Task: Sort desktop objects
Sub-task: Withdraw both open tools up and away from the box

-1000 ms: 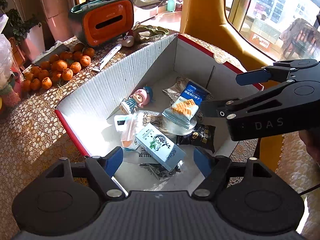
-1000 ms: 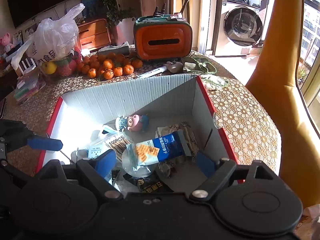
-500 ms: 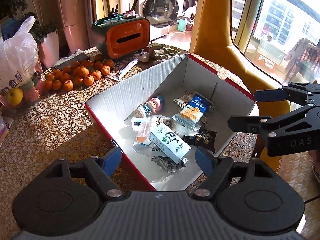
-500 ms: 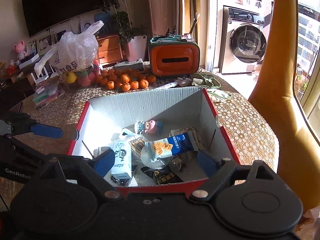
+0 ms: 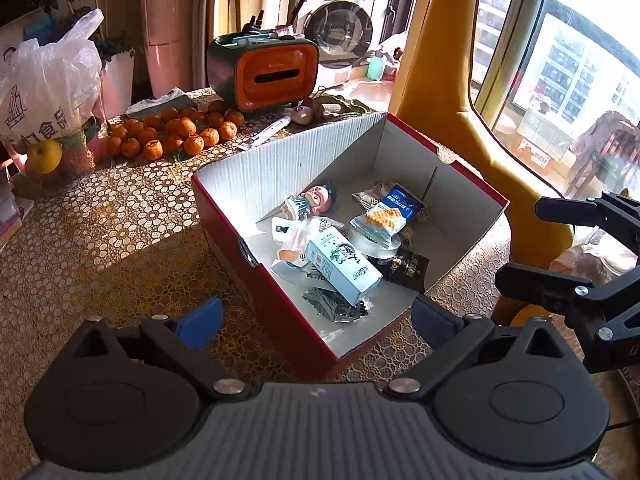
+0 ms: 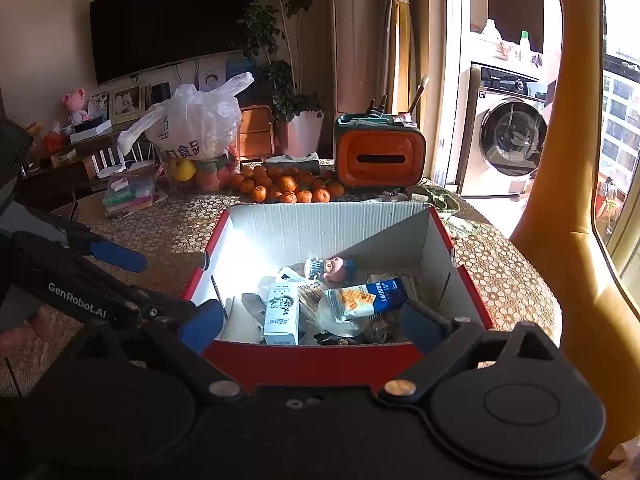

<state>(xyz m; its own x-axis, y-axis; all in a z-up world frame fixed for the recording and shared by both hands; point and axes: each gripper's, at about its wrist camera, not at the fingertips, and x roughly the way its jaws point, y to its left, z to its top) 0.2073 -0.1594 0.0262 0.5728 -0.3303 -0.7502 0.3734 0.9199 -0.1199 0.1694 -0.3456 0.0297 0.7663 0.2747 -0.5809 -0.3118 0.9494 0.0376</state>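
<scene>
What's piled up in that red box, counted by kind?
toy figure: 1
pale blue carton: 1
blue biscuit packet: 1
dark packets: 2
Total: 5 that show clearly; the other wrappers and clear plastic bits among them are too jumbled to count.

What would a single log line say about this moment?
left gripper: open, empty | right gripper: open, empty | red box: holds light blue carton, cracker packet, figurine | both grippers outside box
</scene>
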